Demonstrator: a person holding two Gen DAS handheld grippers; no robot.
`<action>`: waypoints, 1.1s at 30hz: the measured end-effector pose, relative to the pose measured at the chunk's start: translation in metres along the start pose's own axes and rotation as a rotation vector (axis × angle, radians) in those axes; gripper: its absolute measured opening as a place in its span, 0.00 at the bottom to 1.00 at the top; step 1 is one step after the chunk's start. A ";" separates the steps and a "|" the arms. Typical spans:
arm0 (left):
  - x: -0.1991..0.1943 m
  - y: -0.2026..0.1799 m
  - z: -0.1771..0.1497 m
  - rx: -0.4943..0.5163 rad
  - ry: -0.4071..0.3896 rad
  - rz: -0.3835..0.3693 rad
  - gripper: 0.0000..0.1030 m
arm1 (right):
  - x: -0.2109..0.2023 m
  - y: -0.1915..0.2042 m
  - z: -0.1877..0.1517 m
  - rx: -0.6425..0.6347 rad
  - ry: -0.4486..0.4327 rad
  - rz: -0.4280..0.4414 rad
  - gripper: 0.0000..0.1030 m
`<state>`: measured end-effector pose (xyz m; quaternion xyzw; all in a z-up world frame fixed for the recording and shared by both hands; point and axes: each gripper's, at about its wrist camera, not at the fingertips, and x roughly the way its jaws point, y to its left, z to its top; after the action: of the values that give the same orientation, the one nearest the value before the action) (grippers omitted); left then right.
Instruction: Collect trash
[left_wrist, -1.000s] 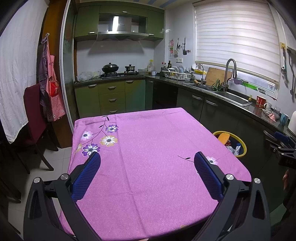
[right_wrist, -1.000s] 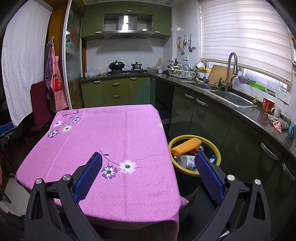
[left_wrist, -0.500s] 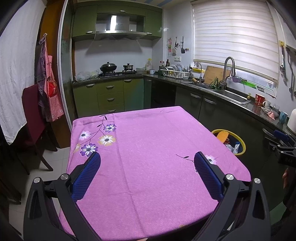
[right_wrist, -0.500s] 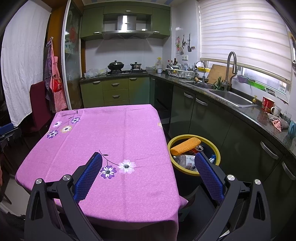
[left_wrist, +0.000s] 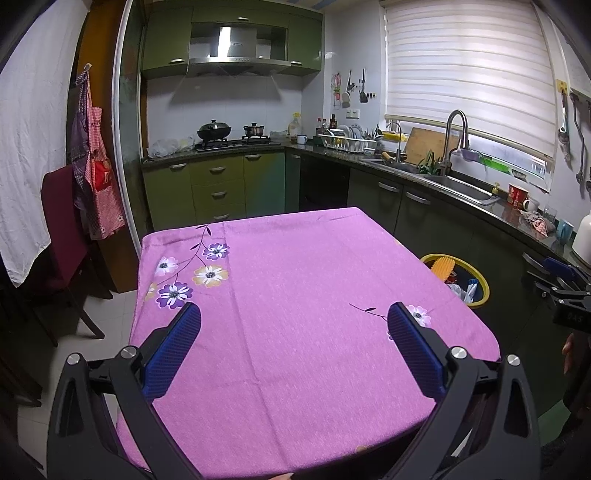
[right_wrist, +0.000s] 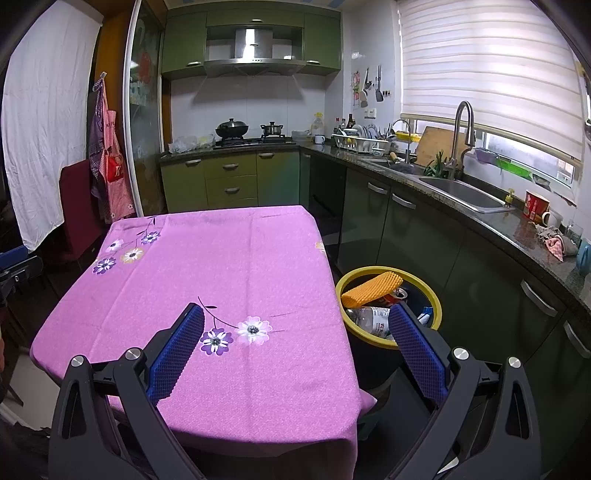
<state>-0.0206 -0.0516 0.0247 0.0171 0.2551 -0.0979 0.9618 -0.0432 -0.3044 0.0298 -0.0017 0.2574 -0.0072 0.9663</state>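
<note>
A yellow-rimmed trash bin (right_wrist: 436, 295) stands on the floor by the table's right side, also in the left wrist view as the bin (left_wrist: 484, 288). Inside lie an orange ridged piece (right_wrist: 371, 286), a clear plastic bottle (right_wrist: 371, 319) and a can (right_wrist: 397, 294). My right gripper (right_wrist: 293, 323) hangs open over the table's near right corner, with nothing between its blue pads. My left gripper (left_wrist: 293, 321) is open above the pink flowered tablecloth (left_wrist: 295, 295), also holding nothing. From the left wrist view the right gripper (left_wrist: 561, 278) shows at the far right edge.
Green cabinets and a dark counter with a sink (right_wrist: 461, 194) run along the right wall. A stove with pots (left_wrist: 229, 133) sits at the back. A dark red chair (left_wrist: 62, 229) stands left of the table. A red cup (right_wrist: 535, 205) and cloth (right_wrist: 556, 245) lie on the counter.
Both views shift only slightly; the left wrist view has drifted a little, the right hardly at all. Both grippers stay open.
</note>
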 end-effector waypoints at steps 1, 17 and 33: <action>0.000 0.000 0.000 -0.001 0.001 -0.001 0.94 | 0.000 0.000 0.000 0.000 0.000 -0.001 0.96; 0.013 0.003 -0.002 -0.026 0.031 -0.038 0.94 | 0.012 0.001 -0.002 -0.002 0.028 0.007 0.96; 0.064 0.015 0.007 -0.026 0.105 -0.012 0.94 | 0.060 0.003 0.001 -0.029 0.122 0.017 0.96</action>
<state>0.0405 -0.0487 -0.0012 0.0082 0.3065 -0.0993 0.9467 0.0096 -0.3027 0.0007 -0.0130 0.3158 0.0047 0.9487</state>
